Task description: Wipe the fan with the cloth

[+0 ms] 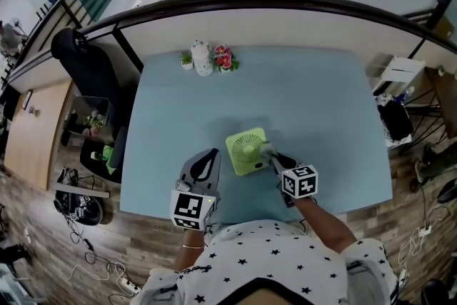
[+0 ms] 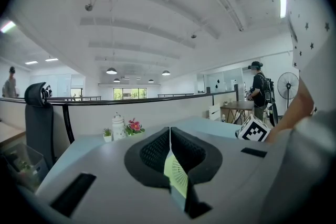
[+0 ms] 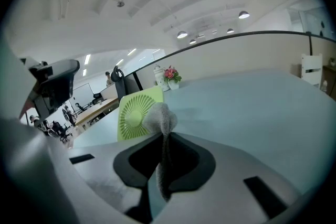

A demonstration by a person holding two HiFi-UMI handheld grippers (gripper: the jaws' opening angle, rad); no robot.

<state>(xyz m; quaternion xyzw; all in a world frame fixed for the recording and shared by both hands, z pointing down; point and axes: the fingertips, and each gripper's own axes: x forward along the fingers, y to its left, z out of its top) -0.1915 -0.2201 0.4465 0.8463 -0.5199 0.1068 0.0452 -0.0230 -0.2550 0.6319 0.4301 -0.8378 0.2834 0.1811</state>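
Note:
A small light-green fan stands on the pale blue table near its front edge. My right gripper is shut on a grey cloth. In the right gripper view the cloth bulges out of the right gripper and rests against the right side of the fan's round grille. My left gripper sits just left of the fan with its jaws shut and nothing between them. In the left gripper view a sliver of the fan shows through the slit below the left gripper's tips.
A white jar with small potted plants and pink flowers stands at the table's far edge. A black chair and a cluttered shelf are off the table's left side. A curved railing runs behind the table.

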